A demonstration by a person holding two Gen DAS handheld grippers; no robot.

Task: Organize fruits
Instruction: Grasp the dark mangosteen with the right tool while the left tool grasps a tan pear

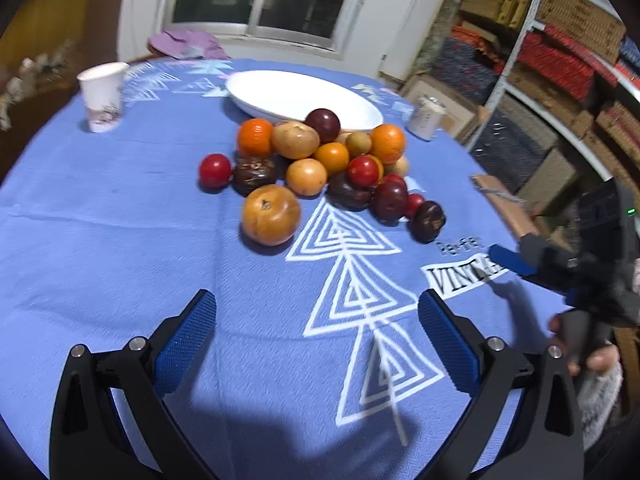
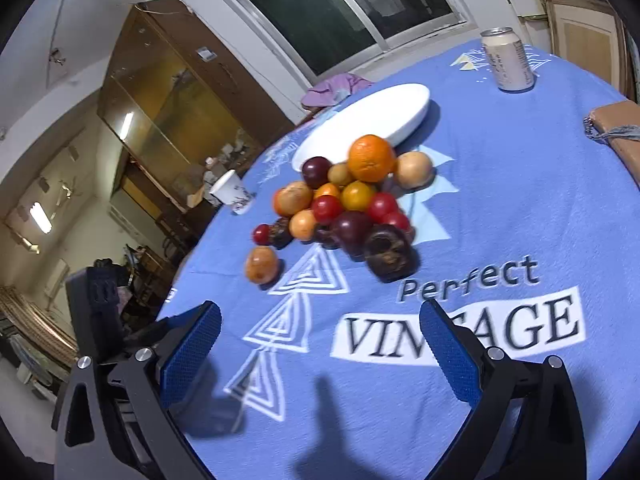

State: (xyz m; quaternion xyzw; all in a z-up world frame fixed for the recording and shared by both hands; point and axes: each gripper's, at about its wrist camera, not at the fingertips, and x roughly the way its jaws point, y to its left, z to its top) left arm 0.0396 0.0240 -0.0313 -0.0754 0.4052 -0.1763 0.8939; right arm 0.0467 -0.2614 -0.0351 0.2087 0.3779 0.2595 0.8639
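Left gripper (image 1: pixel 316 344) and right gripper (image 2: pixel 320 352) both agape, empty, above tablecloth (image 1: pixel 120 240); fruit pile (image 1: pixel 320 168) ahead

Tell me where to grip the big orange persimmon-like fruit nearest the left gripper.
Grip the big orange flattened fruit across its widest middle, coming from the near open side with the left gripper. It sits apart from the fruit pile, calyx up, flanks clear.
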